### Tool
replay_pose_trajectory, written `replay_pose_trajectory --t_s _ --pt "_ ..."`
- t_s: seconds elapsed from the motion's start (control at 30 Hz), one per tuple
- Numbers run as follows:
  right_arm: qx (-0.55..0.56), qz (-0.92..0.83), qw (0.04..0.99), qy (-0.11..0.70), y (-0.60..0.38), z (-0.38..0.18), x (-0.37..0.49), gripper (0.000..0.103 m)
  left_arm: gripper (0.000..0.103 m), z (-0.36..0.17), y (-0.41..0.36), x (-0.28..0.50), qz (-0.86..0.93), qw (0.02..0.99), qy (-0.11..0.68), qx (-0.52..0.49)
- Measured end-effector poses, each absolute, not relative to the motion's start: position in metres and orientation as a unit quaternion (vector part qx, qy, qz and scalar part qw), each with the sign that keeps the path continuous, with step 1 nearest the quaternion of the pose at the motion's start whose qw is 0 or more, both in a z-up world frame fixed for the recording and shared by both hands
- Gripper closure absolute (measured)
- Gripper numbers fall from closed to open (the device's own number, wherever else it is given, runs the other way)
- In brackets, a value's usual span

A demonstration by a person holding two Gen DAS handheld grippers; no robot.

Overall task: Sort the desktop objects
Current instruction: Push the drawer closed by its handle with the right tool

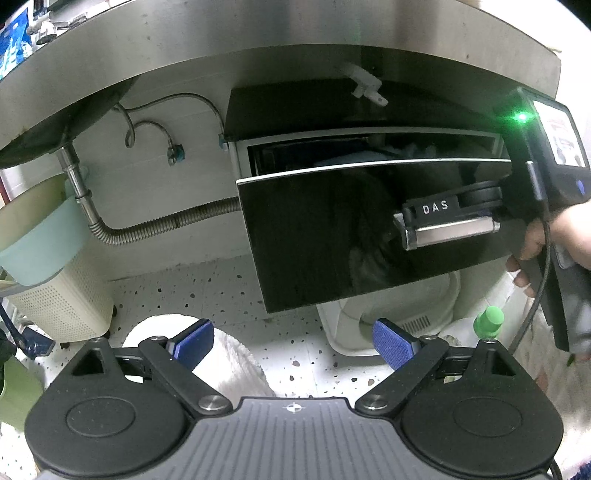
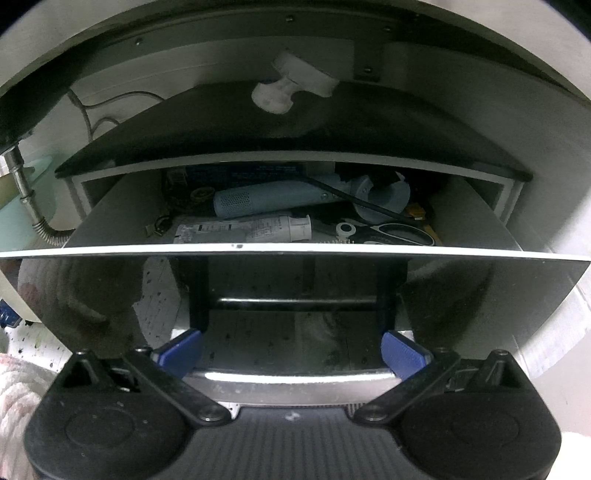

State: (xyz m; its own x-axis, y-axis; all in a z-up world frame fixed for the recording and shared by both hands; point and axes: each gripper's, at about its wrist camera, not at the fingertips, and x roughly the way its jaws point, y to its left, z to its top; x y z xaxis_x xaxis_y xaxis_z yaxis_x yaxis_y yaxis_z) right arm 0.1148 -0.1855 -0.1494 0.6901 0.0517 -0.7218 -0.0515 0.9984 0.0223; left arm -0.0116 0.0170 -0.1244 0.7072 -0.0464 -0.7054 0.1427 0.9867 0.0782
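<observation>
Straddling the drawer point(image 2: 295, 295) handle point(image 2: 295, 374) unclenched, the right gripper point(image 2: 293, 350) risks slipping off; left gripper point(image 1: 293, 341) idles, released.

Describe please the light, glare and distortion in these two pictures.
Left wrist view: fisheye bends the metal counter edge; a green lamp flares; the glossy black drawer front mirrors the room. Right wrist view: the drawer front reflects the floor; the drawer inside is dim, scissors visible; corners are dark.
</observation>
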Motion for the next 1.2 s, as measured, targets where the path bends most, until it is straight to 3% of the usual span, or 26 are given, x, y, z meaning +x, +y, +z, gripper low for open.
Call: replay_pose_trajectory --t_s 1.2 --pt "0.000 0.027 0.918 0.396 -0.1864 -0.1486 0.1203 0.000 0.009 -0.1261 0.0221 -0.0039 -0.038 0.917 0.393 0.054"
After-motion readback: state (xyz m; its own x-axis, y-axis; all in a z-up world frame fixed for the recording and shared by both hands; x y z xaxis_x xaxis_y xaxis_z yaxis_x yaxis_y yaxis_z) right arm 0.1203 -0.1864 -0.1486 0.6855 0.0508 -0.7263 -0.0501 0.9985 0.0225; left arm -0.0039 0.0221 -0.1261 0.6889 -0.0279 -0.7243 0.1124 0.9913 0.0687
